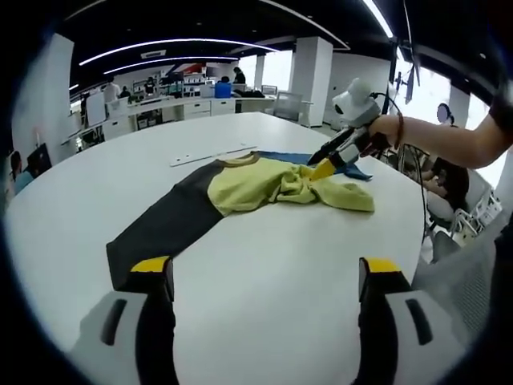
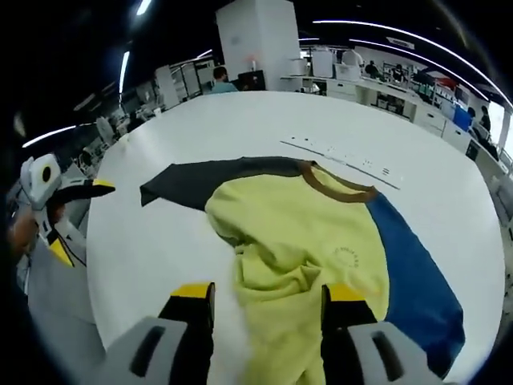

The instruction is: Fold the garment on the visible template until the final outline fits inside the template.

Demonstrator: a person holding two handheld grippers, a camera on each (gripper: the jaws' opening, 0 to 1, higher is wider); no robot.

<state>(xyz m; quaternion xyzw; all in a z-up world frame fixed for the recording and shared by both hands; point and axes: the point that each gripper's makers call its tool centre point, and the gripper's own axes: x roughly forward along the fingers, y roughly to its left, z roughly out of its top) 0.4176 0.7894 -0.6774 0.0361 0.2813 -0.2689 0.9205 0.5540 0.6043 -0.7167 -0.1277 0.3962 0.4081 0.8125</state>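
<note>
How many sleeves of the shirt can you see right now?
2: a dark sleeve stretched out flat on the table, and a blue sleeve on the shirt's opposite side.

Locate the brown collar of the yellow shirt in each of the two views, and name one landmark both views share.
Left gripper view: the brown collar sits just above centre, at the yellow body's upper left edge, beside the dark sleeve.
Right gripper view: the brown collar lies right of centre, at the yellow body's top edge.
Shared landmark: the pale strip on the table beyond the collar.

left gripper [image 1: 264, 277] jaws apart, right gripper [image 2: 266, 301] jaws apart
</note>
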